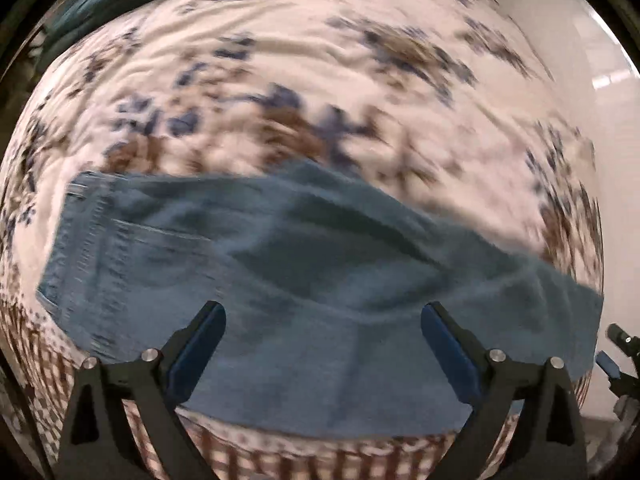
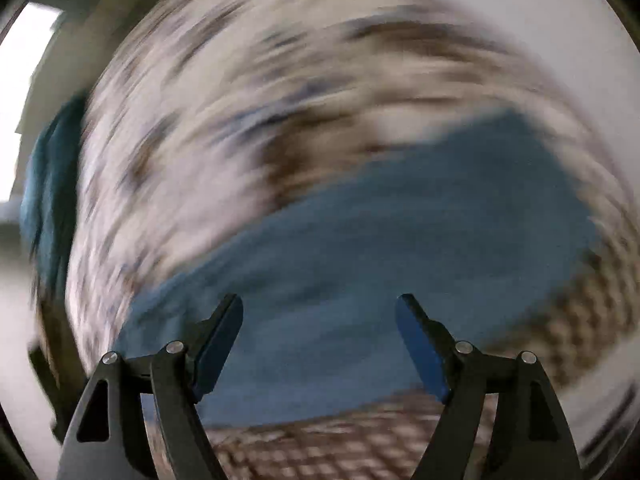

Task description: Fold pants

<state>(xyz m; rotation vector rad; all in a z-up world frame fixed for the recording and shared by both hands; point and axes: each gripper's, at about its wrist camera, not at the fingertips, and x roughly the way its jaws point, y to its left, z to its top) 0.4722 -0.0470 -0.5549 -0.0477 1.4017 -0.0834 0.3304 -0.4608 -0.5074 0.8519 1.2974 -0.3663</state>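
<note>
Item: pants (image 1: 304, 272), blue denim, lying flat on a bed cover (image 1: 320, 60) printed with blue and brown flowers; a checked border (image 1: 280, 460) runs along the near edge.
Position: in the left wrist view the pants run as a long band from 9 o'clock to 3 o'clock across the lower half, the stitched pocket end at 9 o'clock. In the right wrist view the pants (image 2: 380, 248) spread from 7 o'clock up to 2 o'clock.
Fold state: judged already doubled lengthwise, a single band; no crosswise fold is visible.
Left gripper (image 1: 323, 344): fingers spread wide, nothing between them, pointing steeply down over the band's near edge at 6 o'clock.
Right gripper (image 2: 319, 344): fingers apart, empty, pointing steeply down over the denim; this view is heavily smeared, so the cloth's detail cannot be read.
Other gripper in view: a tip of the right one (image 1: 618, 356) shows at 4 o'clock of the left wrist view, just beside the band's narrow end.
Step in hand: judged to be taking a fresh hold for the next fold.
Advice: pinch both corners of one end through all layers, lift evenly, carry it towards the pocket end, match the edges.
Risk: catching only the top layer would pull the band open.
</note>
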